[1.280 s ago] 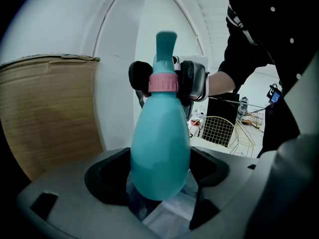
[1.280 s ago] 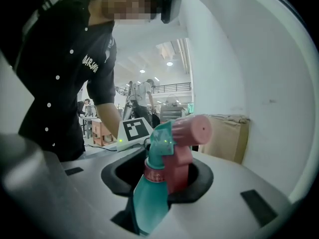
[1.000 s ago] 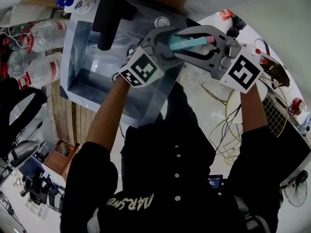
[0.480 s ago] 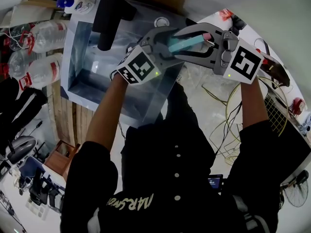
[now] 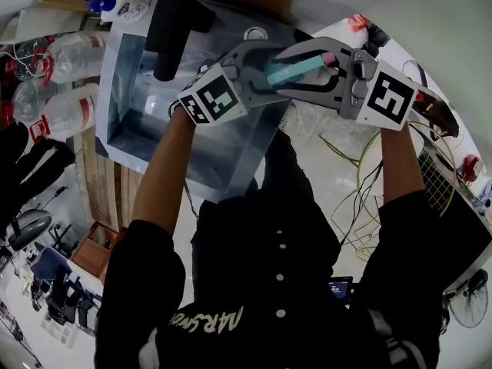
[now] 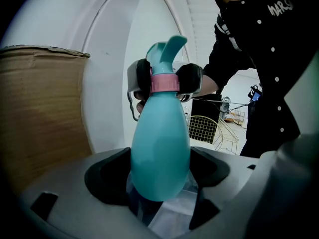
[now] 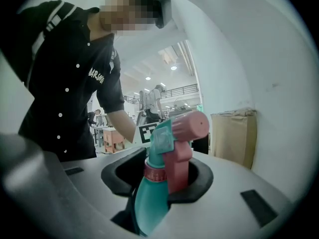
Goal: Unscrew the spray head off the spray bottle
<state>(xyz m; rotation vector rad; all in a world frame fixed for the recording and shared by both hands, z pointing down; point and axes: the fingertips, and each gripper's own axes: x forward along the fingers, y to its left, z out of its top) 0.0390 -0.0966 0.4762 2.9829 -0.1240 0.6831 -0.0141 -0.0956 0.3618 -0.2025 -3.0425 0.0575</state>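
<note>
1. Teal plastic spray bottle [image 6: 160, 138] hangs in mid-air before the person's chest, lying roughly level between the two tools.
2. Left tool [image 6: 159, 183] clenched on the fat lower body.
3. Right tool [image 7: 159, 176] clamped at the pink collar [image 6: 164, 82], just under the spray head [image 7: 182, 133]. Head sits on the neck; not yet off.
4. Judgement: light, thin-walled, smooth; body may slip or dent. Turn at the stiff collar, not the trigger [image 6: 172, 46].

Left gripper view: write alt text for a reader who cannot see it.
A teal spray bottle is gripped by the left gripper, while the right gripper clamps the pink collar under its spray head. A person in black stands at right.
</note>
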